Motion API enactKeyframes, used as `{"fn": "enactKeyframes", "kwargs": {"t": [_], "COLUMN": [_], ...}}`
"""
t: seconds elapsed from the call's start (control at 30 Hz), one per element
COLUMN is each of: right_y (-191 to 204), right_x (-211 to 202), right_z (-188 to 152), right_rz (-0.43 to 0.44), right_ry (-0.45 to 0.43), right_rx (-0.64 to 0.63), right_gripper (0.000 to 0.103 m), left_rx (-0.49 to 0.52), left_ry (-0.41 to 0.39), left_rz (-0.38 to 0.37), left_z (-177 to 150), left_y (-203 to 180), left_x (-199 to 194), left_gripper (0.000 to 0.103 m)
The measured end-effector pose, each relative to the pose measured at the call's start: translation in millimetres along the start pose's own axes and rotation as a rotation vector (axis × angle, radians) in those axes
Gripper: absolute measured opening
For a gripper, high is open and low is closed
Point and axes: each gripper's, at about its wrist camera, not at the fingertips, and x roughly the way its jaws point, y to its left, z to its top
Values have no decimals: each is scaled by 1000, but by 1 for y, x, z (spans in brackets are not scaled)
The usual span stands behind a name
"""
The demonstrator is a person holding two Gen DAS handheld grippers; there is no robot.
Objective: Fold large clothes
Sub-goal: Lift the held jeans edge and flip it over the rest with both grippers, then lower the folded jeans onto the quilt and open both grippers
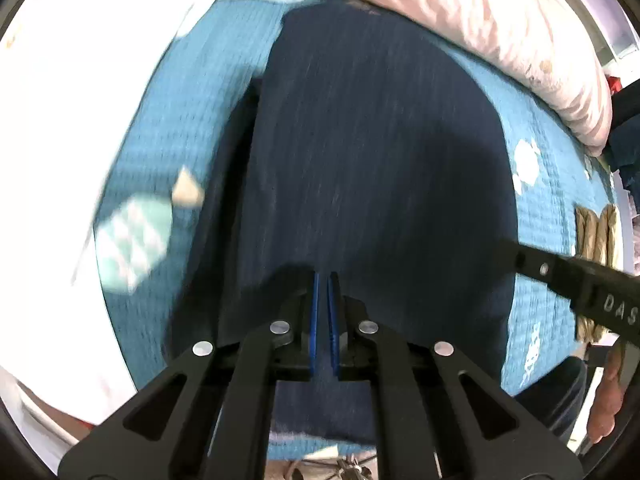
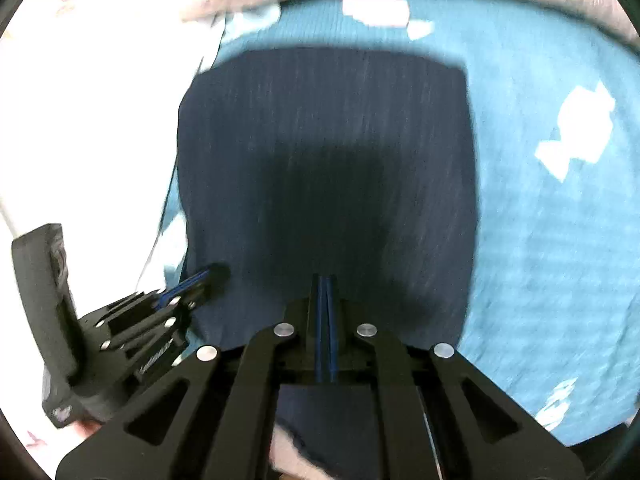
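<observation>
Navy garment (image 1: 360,152) — near hem hidden behind both gripper frames; weave smeared by motion blur.
Teal bedspread (image 2: 540,240) — white print blurred, motifs unreadable.
Pink quilt (image 1: 480,20) — cut off at top edge.
Tan bundle (image 1: 596,232) — too small to identify.

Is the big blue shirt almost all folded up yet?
Partly. The navy garment already lies as a neat rectangle on the teal blanket. The left gripper and right gripper are both pinched at its near edge. Probably another fold is left.
</observation>
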Motion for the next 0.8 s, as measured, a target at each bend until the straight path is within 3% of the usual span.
{"fn": "enactKeyframes", "kwargs": {"t": [0.1,0.2,0.23,0.27,0.43,0.57,0.67,0.73,0.8], "right_y": [-4,-8,-16,-23,-24,-21,-25,-26,-34], "right_x": [-2,25,37,51,37,3,-14,-11,12], "right_z": [9,27,29,32,38,47,65,79,91], "right_rz": [-26,-117,-120,-109,-68,-54,-44,-81,-90], "right_ry": [-21,-8,12,23,52,-26,-86,-108,-83], "right_rx": [0,13,24,46,47,33,51,53,82], "right_gripper": [3,0,0,0,3,3,3,3,1], "left_rx": [3,-22,-57,-71,-30,5,24,16,-19], "left_ry": [-17,17,56,47,46,-37,-97,-105,-59], "left_rz": [14,109,92,71,99,31,-18,-2,3], "left_z": [24,40,43,46,56,76,111,130,151], "left_y": [-4,6,16,21,9,-6,-25,-32,-27], "left_x": [4,42,61,69,52,20,7,17,44], "left_gripper": [6,6,5,5,5,5,5,5,5]}}
